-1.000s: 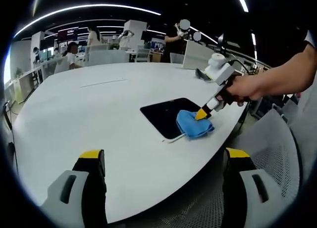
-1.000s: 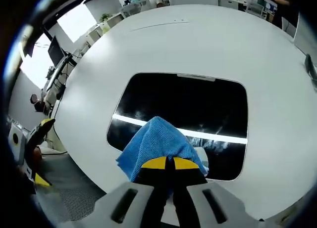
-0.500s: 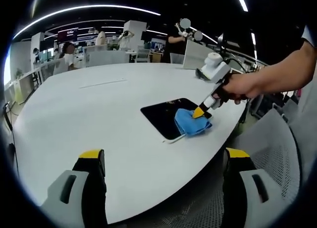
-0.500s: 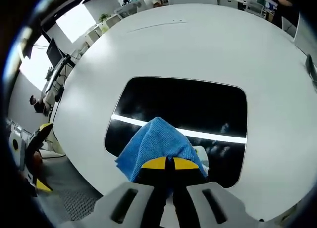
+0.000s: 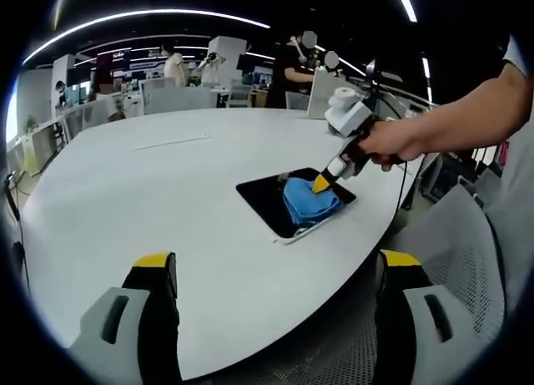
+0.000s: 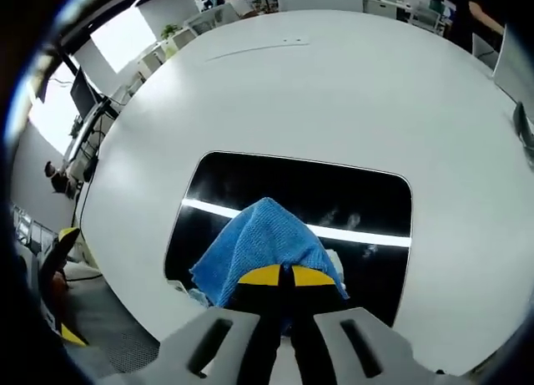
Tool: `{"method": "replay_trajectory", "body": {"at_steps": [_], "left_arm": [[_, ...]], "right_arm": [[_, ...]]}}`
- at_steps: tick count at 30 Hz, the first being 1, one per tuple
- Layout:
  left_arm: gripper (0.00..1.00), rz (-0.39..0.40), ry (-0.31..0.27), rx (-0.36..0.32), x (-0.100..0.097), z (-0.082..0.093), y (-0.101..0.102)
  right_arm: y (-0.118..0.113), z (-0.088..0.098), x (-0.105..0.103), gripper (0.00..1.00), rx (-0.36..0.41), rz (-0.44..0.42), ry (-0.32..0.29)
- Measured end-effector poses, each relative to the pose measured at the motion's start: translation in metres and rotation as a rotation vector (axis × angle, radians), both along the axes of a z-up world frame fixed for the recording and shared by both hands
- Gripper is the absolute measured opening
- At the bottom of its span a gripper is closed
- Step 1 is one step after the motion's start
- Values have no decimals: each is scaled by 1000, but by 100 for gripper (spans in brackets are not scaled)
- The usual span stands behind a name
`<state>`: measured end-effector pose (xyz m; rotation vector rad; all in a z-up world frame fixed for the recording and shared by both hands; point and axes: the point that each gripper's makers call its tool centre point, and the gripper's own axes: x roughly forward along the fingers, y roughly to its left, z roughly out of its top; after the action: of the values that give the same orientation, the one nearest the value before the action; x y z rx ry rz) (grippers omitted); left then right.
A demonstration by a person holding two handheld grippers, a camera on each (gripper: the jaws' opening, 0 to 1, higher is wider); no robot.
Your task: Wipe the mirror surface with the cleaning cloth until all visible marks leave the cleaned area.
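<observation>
**Blue cloth pressed on the mirror at the table's near edge**

On the white round table [image 5: 150,201], close to its near edge, lies the mirror [image 5: 265,193], a dark rectangular panel with rounded corners and a thin pale border. Seen from the right gripper view, the mirror [image 6: 334,201] reflects a bright ceiling strip running across it, and faint pale smudges show on the glass just above that strip, toward the right half.

The cleaning cloth [image 6: 254,247], blue and bunched into a peak, sits on the mirror's nearer part, overlapping its lower edge. The right gripper [image 6: 278,276] has its yellow-tipped jaws drawn together, pinching the cloth, which spreads out ahead of them. In the left gripper view the right gripper [image 5: 321,183] reaches in from the right, held by a person's hand [image 5: 388,143], its yellow tip pressed down into the cleaning cloth [image 5: 307,200] on the mirror.

The left gripper [image 5: 275,264] hangs well apart from the mirror, over the table's near rim, jaws spread wide with nothing between them.

Behind the table, office desks and several people [image 5: 288,68] stand under long ceiling lights.
</observation>
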<state>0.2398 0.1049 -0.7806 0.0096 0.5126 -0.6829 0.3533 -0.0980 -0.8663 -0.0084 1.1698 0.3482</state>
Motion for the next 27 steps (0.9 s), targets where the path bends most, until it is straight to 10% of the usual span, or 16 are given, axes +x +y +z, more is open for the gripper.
{"method": "replay_trajectory", "body": {"at_steps": [27], "left_arm": [[99,6,5,22,0,-4,3]], "right_arm": [[0,-1,52,0,-18,-8,-49]]}}
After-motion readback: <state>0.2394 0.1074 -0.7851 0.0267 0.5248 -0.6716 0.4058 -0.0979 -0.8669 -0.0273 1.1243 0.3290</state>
